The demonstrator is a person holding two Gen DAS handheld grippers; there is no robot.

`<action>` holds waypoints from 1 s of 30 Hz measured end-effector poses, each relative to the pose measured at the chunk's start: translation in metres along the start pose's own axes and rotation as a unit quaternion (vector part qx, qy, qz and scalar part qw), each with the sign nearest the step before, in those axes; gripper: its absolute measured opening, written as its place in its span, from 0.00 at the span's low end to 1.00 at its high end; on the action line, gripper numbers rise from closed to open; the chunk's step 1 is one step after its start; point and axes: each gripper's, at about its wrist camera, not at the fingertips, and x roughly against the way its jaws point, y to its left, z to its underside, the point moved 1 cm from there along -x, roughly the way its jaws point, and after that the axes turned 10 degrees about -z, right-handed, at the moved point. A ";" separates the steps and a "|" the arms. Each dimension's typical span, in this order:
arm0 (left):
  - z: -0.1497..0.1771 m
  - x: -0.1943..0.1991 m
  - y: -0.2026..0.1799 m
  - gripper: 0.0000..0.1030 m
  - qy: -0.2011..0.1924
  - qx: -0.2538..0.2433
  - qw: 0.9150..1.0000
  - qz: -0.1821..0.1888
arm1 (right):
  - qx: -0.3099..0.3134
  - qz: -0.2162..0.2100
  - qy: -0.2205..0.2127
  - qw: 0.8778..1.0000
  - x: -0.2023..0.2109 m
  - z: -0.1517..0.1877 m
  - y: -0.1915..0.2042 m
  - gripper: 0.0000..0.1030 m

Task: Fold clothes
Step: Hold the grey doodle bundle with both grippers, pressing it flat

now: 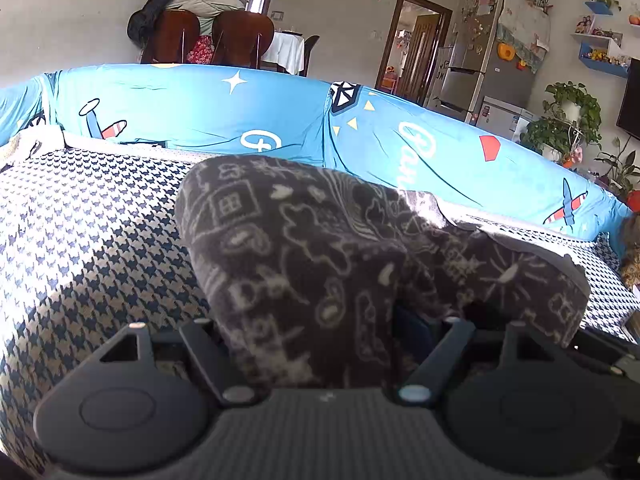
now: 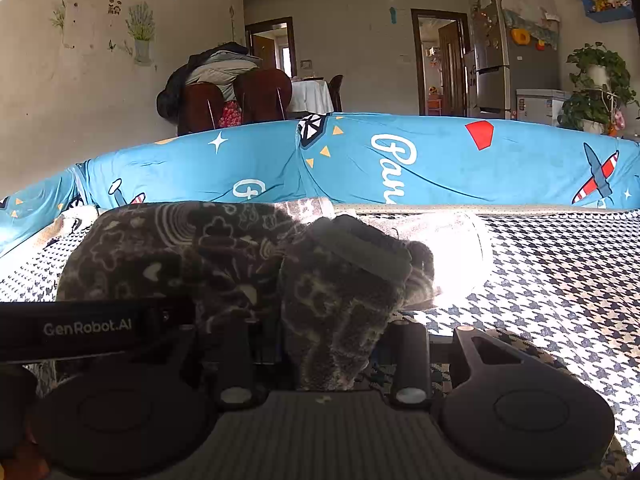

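Note:
A dark grey fleece garment (image 1: pixel 304 240) with a white doodle print humps up over the houndstooth sofa seat (image 1: pixel 80 240). In the left wrist view it fills the gap of my left gripper (image 1: pixel 320 320) and hides the fingertips; the jaws stand wide, closed on a thick bunch. In the right wrist view the same garment (image 2: pixel 224 248) runs down into my right gripper (image 2: pixel 328 332), whose jaws stand narrower and pinch a fold. A ribbed hem (image 2: pixel 360 252) lies on top. The left gripper's body (image 2: pixel 92 328) sits close by at the left.
The sofa's blue printed backrest (image 2: pixel 440 168) rises right behind the garment. Sun glare whitens a pale stretch of the cloth (image 2: pixel 460 256). Behind the sofa stand brown chairs (image 2: pixel 240 96) piled with coats, a fridge (image 2: pixel 512 64) and potted plants (image 2: pixel 596 84). Houndstooth seat (image 2: pixel 560 280) spreads rightward.

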 end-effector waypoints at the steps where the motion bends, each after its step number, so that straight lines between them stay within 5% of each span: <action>1: 0.000 0.000 0.000 0.74 0.000 0.000 1.000 0.000 | 0.000 0.000 0.000 1.000 0.000 0.000 0.000 0.37; 30: 0.000 0.001 0.001 0.74 -0.009 0.000 1.000 0.001 | 0.003 0.001 -0.007 1.000 0.004 0.000 0.001 0.37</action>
